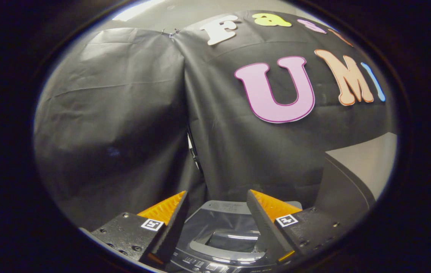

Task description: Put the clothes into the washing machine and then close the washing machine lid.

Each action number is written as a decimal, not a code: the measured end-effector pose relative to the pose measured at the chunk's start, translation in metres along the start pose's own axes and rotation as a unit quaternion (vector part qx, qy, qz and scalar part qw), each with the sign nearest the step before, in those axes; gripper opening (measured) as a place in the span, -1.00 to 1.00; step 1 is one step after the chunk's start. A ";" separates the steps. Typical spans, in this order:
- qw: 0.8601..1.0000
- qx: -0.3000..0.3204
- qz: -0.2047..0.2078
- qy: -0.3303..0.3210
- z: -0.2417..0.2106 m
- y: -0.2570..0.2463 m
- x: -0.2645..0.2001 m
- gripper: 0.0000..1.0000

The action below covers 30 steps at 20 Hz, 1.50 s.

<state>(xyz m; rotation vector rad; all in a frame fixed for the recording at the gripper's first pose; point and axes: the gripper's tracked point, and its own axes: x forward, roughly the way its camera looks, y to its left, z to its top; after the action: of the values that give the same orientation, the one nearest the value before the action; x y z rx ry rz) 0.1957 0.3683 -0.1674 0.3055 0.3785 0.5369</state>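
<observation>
Gripper view: gripper (217,212) wide and empty above washing machine (225,242), lid (234,237) looks down, no clothes visible — progress unclear.

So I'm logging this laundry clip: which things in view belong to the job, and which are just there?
Job:
- washing machine, seen between and below the fingers
- its lid, looks shut
- tool, open, holding nothing

Just there:
- black cloth wall beyond the machine
- dark curved object beside the machine
</observation>
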 end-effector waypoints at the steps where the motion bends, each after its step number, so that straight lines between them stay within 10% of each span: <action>1: 1.000 -0.002 -0.001 -0.005 0.005 -0.001 -0.003 0.84; 30: 0.989 -0.043 -0.024 -0.143 0.105 -0.055 -0.196 0.83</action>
<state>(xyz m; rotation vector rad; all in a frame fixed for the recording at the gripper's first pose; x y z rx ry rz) 0.1090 0.1967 -0.0427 0.2858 0.0845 0.4536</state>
